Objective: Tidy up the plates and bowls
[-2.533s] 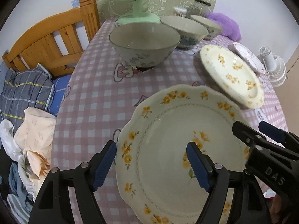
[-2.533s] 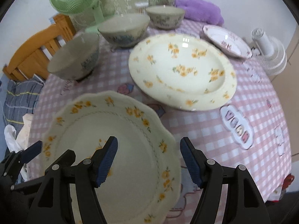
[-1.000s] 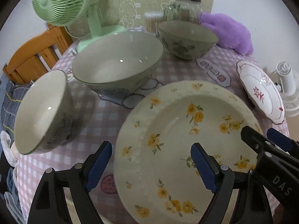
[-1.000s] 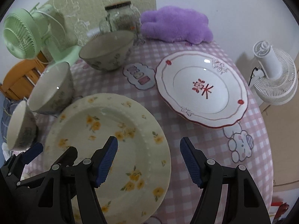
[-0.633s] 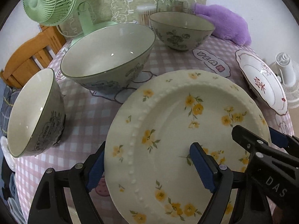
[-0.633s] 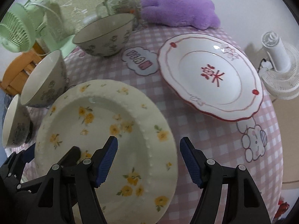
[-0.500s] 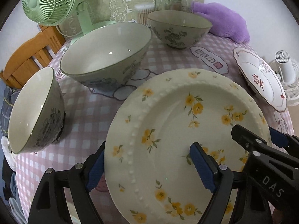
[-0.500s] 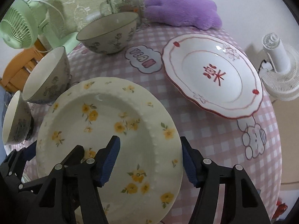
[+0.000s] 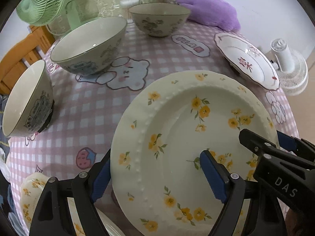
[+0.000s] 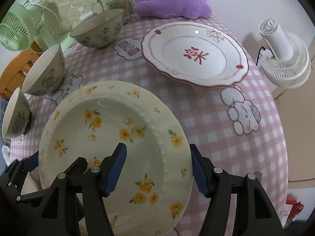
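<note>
The yellow-flowered plate (image 9: pixel 189 141), at lower centre, had risen off the counter (image 9: pixel 82 114). The left gripper (image 9: pixel 155 175) and right gripper (image 10: pixel 157 167) straddled its rims, jaws apparently gripping it, probably for stacking on the scalloped plate (image 9: pixel 31 188) at lower left.

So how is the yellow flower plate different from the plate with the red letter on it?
The yellow flower plate is cream with small yellow blossoms and a beaded rim; the red-letter plate is white with a wavy red edge and one red character in its middle. The left gripper and right gripper straddle opposite edges of the flower plate; the red-letter plate rests alone on the checked tablecloth. Both are round and empty.
</note>
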`<act>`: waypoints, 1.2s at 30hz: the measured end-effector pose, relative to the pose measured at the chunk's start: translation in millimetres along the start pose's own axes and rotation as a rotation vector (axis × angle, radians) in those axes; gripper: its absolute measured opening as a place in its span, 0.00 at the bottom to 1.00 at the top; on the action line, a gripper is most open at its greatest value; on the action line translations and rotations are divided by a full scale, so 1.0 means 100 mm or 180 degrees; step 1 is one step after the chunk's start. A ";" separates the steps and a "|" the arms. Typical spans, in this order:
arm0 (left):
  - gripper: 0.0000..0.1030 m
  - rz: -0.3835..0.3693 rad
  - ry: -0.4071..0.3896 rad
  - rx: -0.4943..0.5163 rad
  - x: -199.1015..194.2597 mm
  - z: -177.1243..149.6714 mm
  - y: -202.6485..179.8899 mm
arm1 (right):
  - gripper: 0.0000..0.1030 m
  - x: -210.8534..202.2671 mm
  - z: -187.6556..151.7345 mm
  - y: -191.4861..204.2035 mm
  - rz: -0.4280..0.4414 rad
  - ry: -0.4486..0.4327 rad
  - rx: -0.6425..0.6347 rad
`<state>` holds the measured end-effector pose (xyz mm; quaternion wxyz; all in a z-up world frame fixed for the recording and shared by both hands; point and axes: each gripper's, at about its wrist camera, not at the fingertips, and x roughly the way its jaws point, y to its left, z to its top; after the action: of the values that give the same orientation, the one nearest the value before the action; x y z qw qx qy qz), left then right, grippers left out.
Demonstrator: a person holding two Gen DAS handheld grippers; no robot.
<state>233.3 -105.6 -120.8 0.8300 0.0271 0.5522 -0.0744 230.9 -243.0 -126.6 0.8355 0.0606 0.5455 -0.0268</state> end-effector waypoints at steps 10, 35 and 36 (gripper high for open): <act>0.80 0.0004 -0.0015 0.0062 0.07 0.05 0.03 | 0.64 0.01 0.01 -0.07 0.0142 -0.0041 -0.0007; 0.71 0.0083 -0.0056 -0.0129 -0.11 -0.03 0.00 | 0.54 -0.11 -0.10 -0.12 0.0017 -0.0037 -0.0078; 0.71 0.0071 -0.0070 -0.0127 -0.14 -0.04 0.00 | 0.54 -0.13 -0.12 -0.13 0.0016 -0.0038 -0.0070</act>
<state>224.2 -103.3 -109.4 0.8371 0.0159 0.5441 -0.0543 213.0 -254.1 -120.0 0.8394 0.0527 0.5406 -0.0191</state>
